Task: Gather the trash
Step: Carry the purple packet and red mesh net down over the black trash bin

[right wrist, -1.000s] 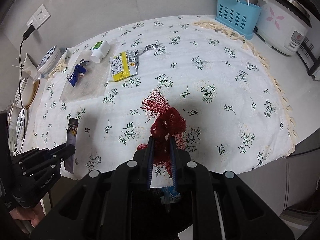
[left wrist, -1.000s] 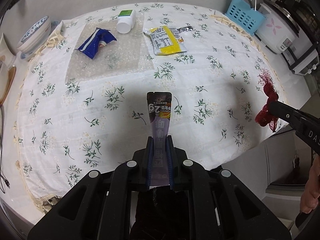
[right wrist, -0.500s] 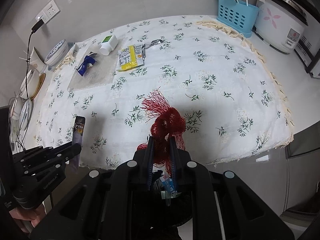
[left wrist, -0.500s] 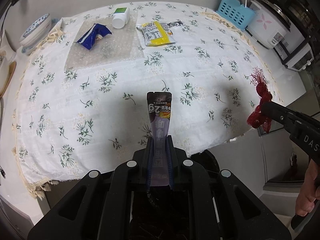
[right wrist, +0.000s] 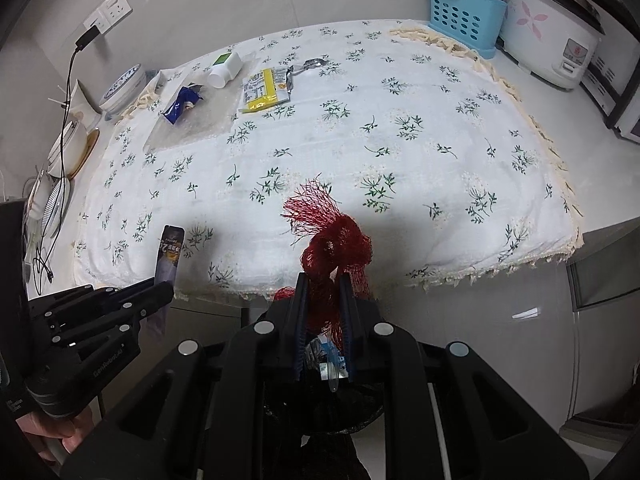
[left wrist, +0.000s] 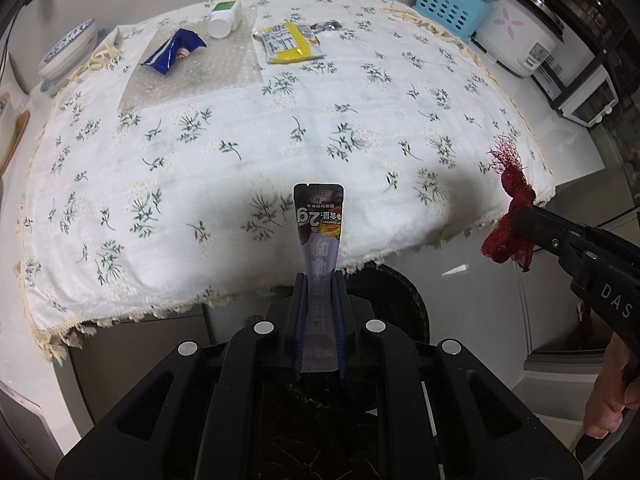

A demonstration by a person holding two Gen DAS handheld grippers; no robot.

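My left gripper [left wrist: 319, 280] is shut on a long purple sachet [left wrist: 319, 232], held upright past the table's front edge; the sachet [right wrist: 170, 254] also shows in the right wrist view. My right gripper [right wrist: 323, 280] is shut on a crumpled red mesh net [right wrist: 334, 244], which also shows in the left wrist view [left wrist: 510, 220]. Both are held over a dark trash bin [left wrist: 394, 300] with a black liner [right wrist: 340, 396] below the table edge. On the floral tablecloth [left wrist: 240, 128] far side lie a blue wrapper [left wrist: 174, 51], a white bottle [left wrist: 225, 18] and a yellow packet [left wrist: 289, 42].
A clear bubble-wrap sheet [left wrist: 196, 76] lies under the blue wrapper. A blue utensil basket [left wrist: 450, 6] and a rice cooker [left wrist: 520, 38] stand at the back right. A patterned bowl [left wrist: 68, 50] sits at the back left. Wall socket and cable [right wrist: 86, 38] hang at left.
Both grippers have pulled back from over the table toward its front edge, still holding the sachet and the net. The bin now shows beneath them.
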